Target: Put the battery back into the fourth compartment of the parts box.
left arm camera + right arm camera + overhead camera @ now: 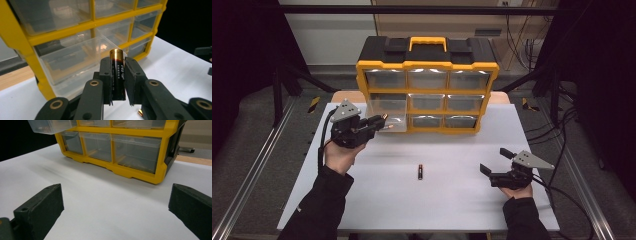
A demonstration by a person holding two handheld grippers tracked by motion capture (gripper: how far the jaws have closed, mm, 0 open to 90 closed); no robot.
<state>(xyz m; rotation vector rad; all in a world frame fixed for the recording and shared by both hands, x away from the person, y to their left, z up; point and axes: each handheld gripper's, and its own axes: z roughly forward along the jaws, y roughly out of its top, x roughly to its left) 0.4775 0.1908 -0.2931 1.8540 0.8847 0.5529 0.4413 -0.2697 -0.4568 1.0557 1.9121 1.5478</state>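
The left tool point(117, 82) pinched a black, gold-capped battery point(117, 75) before the pulled-out clear plastic drawer point(75, 62), ready for dropping in; the right tool point(115, 205) waited wide apart.

My left tongs point(381, 122) and right tongs point(494, 160) are matte black, each topped by a grey three-cornered plate, with black cables trailing off. Brass-coloured rivets stud the left linkage arms. My sleeves point(323, 200) are black.
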